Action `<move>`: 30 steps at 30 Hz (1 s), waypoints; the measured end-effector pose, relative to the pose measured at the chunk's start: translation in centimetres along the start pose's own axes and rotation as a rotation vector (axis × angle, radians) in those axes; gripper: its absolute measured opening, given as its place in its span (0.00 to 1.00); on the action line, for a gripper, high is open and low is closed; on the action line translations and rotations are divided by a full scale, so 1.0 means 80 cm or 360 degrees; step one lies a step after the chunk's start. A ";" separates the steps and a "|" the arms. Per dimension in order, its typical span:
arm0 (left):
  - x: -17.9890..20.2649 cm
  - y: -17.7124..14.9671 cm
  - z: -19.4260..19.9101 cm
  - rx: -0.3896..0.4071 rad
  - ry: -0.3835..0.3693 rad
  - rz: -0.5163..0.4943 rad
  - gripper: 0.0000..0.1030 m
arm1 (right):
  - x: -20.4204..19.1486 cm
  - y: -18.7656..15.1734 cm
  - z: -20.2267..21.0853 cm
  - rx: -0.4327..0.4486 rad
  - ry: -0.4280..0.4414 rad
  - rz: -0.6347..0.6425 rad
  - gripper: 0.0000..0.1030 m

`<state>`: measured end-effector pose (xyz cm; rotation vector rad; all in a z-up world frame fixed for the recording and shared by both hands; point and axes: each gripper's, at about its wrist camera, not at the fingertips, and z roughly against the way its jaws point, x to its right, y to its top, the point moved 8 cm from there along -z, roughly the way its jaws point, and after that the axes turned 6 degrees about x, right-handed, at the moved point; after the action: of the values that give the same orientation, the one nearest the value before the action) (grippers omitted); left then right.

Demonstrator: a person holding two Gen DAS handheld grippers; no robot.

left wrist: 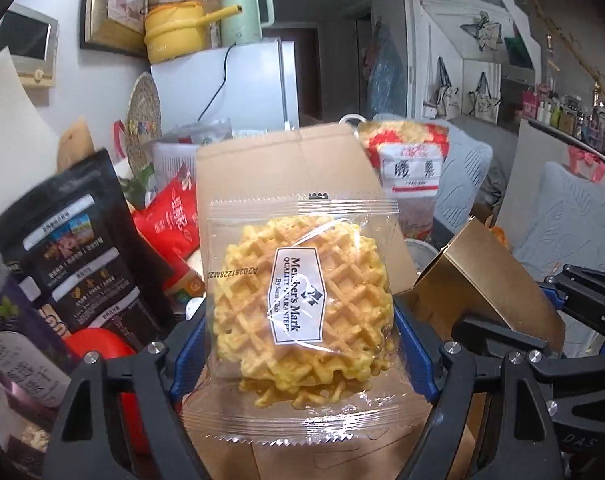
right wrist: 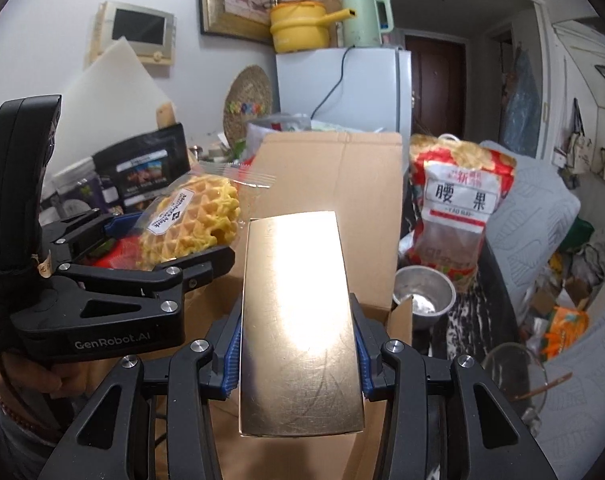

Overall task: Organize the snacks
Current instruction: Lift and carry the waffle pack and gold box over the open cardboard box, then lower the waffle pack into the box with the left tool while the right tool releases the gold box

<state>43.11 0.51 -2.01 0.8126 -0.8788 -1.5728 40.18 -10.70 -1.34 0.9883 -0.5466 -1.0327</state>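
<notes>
Two loads up at once, both over the same carton. Nearest, in the right wrist view: right tongs (right wrist: 300, 354) closed on a gold box (right wrist: 300, 320), blue pads pressed to its two long sides, long axis running straight ahead toward the carton's (right wrist: 334, 168) raised back flap. Left of that and level with it: left tongs (right wrist: 166, 240) clamped on a clear-wrapped waffle (right wrist: 190, 220), pack tilted, sealed end pointing away toward the flap.

Seen from the left wrist: waffle (left wrist: 302, 300) upright between the pads, gripped at its side edges, label facing the lens, carton flap (left wrist: 278, 168) directly behind it; gold box (left wrist: 462, 276) just right of it, apart, not touching.

Open mouth of the carton below and ahead of both loads, so probably a short lowering forward for either; gold box over the right half, waffle over the left. Neither clearly nearer; floor of the carton mostly hidden.

Beyond, on the desk: cashew bag (right wrist: 458, 204) and steel cup (right wrist: 424, 298) right of the carton, black pouch (left wrist: 74, 248) left.
</notes>
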 end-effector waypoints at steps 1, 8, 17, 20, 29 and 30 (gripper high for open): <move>-0.001 -0.003 -0.006 -0.0019 0.0010 -0.0004 0.80 | 0.001 -0.001 -0.005 -0.0014 -0.0007 0.0003 0.42; -0.004 -0.027 -0.046 -0.0155 0.0018 0.0010 0.80 | 0.002 -0.017 -0.036 -0.0126 -0.0026 0.0020 0.42; -0.001 -0.049 -0.075 -0.0310 0.0037 0.0009 0.80 | 0.018 -0.038 -0.066 -0.0263 -0.0011 -0.0080 0.43; -0.003 -0.059 -0.081 -0.0364 0.0051 0.0013 0.81 | 0.023 -0.044 -0.070 -0.0291 -0.0020 -0.0103 0.43; -0.003 -0.068 -0.083 -0.0407 0.0110 0.0011 0.82 | 0.032 -0.058 -0.075 -0.0400 -0.0058 -0.0158 0.47; -0.004 -0.066 -0.082 -0.0403 0.0124 0.0009 0.82 | 0.032 -0.057 -0.073 -0.0393 -0.0060 -0.0158 0.47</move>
<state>46.29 0.73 -9.81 0.6836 -0.6101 -1.5980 43.76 -11.31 -8.32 0.7845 -0.3926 -1.1788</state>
